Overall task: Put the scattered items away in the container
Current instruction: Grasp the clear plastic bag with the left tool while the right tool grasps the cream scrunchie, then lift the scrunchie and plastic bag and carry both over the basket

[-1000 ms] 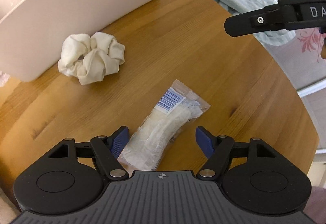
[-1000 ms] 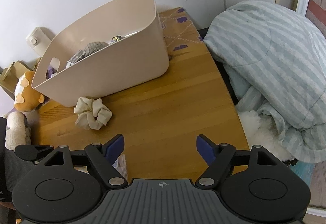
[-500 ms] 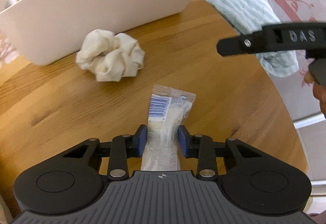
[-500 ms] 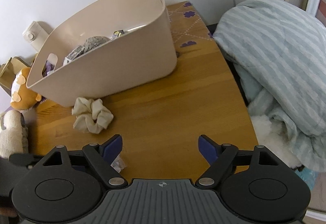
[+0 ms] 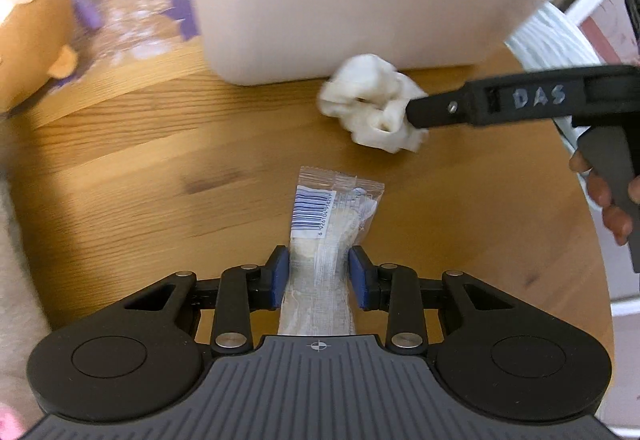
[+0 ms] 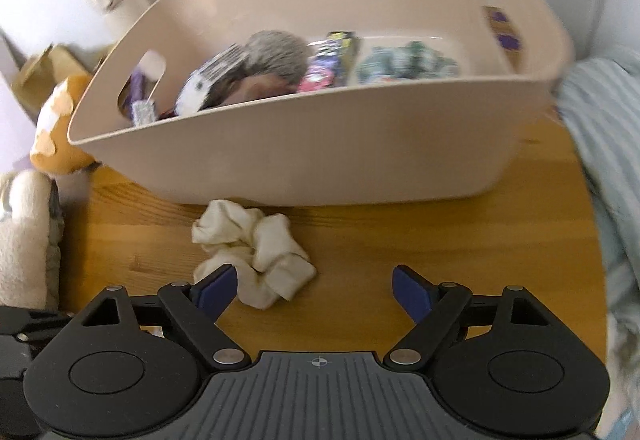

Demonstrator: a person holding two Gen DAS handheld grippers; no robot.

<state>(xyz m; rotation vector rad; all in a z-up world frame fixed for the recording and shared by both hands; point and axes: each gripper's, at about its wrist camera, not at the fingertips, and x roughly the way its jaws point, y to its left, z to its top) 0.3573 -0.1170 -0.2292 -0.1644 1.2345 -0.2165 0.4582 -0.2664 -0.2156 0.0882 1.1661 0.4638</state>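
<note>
Left claw [image 5: 318,276] clamped on clear packet [image 5: 326,240], container [image 5: 360,12] ahead; next: lift over rim, release. Right claw [image 6: 314,290] wide, jaws opening, scrunchie [image 6: 256,252] on counter [image 6: 400,240] just ahead, beside left pad; next: centre, close

A home bedroom: striped bedding [image 6: 600,144] beside a wooden table [image 6: 400,240], plush toys [image 6: 24,240].

I read "DAS" on the right gripper [image 5: 416,112] arm; the clear packet [image 5: 324,236] bore a barcode whose digits I found only partly legible.
</note>
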